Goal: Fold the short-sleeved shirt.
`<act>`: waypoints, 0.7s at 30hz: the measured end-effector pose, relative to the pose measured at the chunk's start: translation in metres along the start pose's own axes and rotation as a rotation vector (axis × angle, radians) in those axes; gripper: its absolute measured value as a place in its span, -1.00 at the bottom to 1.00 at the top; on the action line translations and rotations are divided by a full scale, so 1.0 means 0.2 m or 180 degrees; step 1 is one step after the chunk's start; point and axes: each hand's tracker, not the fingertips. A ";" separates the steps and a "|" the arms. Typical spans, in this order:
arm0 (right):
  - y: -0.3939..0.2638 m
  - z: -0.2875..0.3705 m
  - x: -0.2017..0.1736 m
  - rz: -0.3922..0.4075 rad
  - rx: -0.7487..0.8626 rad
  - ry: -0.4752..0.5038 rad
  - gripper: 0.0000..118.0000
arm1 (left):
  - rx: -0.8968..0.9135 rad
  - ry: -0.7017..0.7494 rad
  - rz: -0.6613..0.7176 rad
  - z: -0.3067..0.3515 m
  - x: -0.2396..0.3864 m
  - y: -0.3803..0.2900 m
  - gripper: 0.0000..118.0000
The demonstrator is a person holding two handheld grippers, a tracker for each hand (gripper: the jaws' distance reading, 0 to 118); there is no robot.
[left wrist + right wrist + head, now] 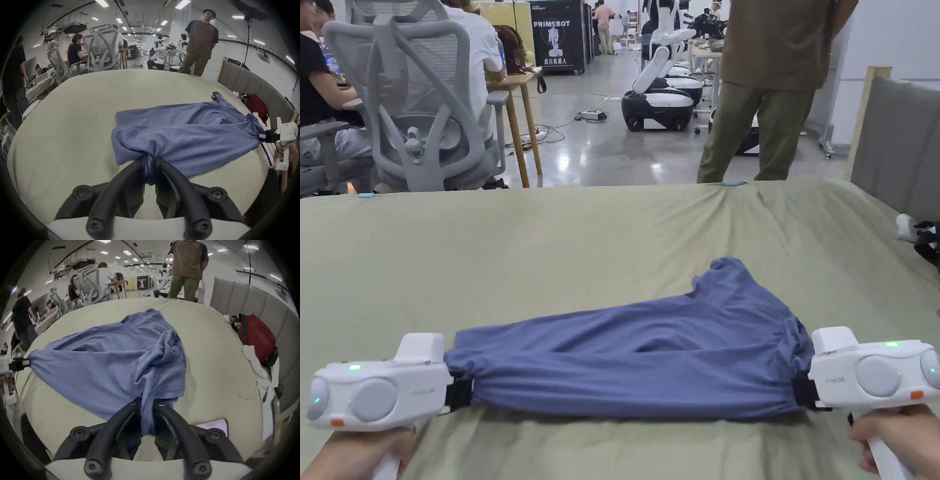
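Note:
A blue short-sleeved shirt [637,356] lies stretched sideways across the pale green bed sheet [550,250], near its front edge. My left gripper [459,394] is shut on the shirt's left end, the cloth bunched between both jaws [149,160]. My right gripper [803,390] is shut on the right end, with a fold of blue cloth [146,402] pinched between its jaws. The shirt [186,134] is pulled taut between the two grippers. One corner of it [728,269] points toward the far side. A hand holds each gripper at the bottom corners.
A person in a brown top [775,81] stands at the bed's far edge. A grey padded headboard [894,150] runs along the right, with a red bag [256,337] and white cloth beside it. Office chairs [419,100] and seated people are at the far left.

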 end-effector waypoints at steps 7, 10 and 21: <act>-0.10 -0.08 -0.01 0.0185 -0.0307 -0.0015 -0.79 | -0.0304 -0.0094 0.0012 -0.04 -0.02 -0.26 -0.83; -0.06 -0.13 -0.03 0.0193 -0.0382 -0.0053 -0.78 | -0.0242 -0.0085 0.0144 -0.06 -0.02 -0.26 -0.83; -0.07 0.24 -0.01 -0.0014 0.0652 0.0138 0.91 | 0.0312 -0.0037 0.0225 0.19 -0.02 -0.18 0.83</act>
